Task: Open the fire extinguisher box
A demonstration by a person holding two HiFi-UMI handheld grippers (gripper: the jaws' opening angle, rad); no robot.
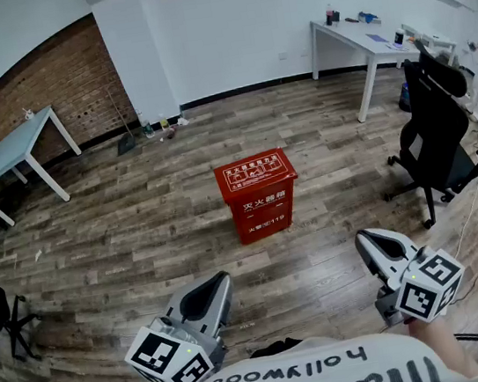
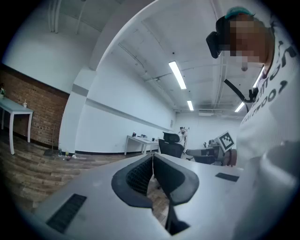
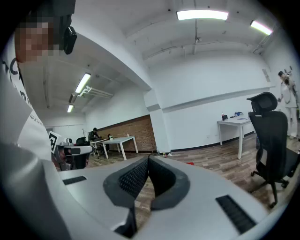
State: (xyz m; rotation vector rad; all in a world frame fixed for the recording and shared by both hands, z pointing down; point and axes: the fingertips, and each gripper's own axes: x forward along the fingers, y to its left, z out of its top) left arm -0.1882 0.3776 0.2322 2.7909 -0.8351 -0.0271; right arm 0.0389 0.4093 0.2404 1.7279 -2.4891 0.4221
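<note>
On the wooden floor (image 1: 119,221), near the middle of the room, stands the red fire extinguisher box (image 1: 258,193), upright, with its lid lying flat and closed. It is well ahead of both grippers and touches neither. The left gripper (image 1: 219,279) sits low at the left of the head view and the right gripper (image 1: 364,240) low at the right, both just above the person's white shirt (image 1: 320,378) and both angled forward over the floor. The left gripper view shows its 2 jaws clenched tip to tip with nothing between them. The right gripper view shows the same: 2 jaws pressed together on nothing. A black office chair (image 1: 435,134) stands to the right of the box, well apart from it, near a white desk (image 1: 359,39) by the far wall. Another pale desk (image 1: 15,148) stands at the left, beside the brick wall (image 1: 37,91).
</note>
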